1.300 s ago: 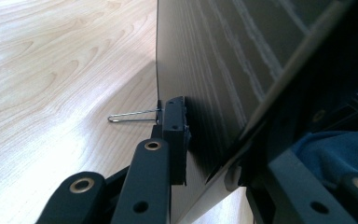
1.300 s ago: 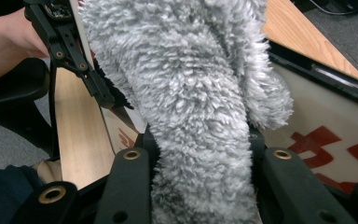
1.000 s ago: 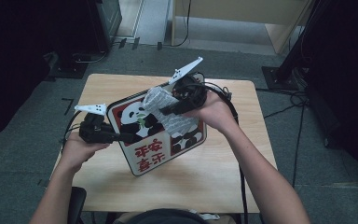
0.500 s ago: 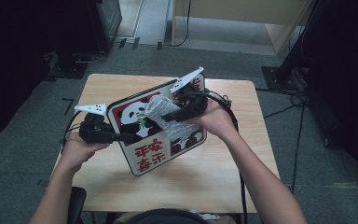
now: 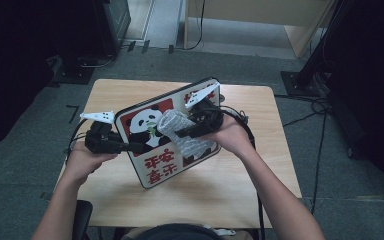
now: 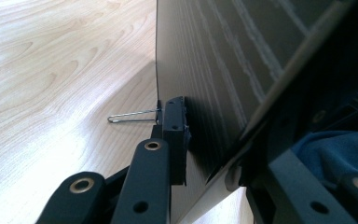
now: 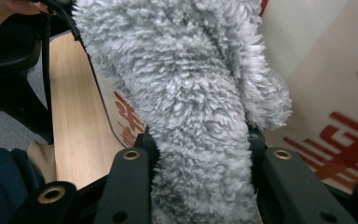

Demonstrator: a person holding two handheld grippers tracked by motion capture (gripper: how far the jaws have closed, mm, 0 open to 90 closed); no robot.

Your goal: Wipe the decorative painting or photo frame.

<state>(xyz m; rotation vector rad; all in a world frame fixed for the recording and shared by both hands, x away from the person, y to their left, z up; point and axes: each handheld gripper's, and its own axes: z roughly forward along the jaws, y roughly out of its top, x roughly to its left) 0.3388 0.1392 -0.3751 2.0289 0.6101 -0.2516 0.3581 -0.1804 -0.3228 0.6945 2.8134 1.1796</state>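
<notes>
- Two grippers work together on one panda sign board, which stands tilted on its lower edge near the middle of the wooden table, closer to the left edge than to the right.
- At the left edge of the board, the left gripper is clamped on the thin panel; in the left gripper view the jaws pinch its edge from both sides. The hold is only on a narrow strip, so I judge the board can pivot or slip out if it is pushed hard from the front.
- On the printed face, the right gripper holds a grey fluffy cloth tightly between its jaws and presses it against the panda picture. Too strong wiping can tip the board backward toward the far edge of the table.
- The cloth is thick and bunched, so it may work loose from the jaws, or the hard jaws may scratch the print.
</notes>
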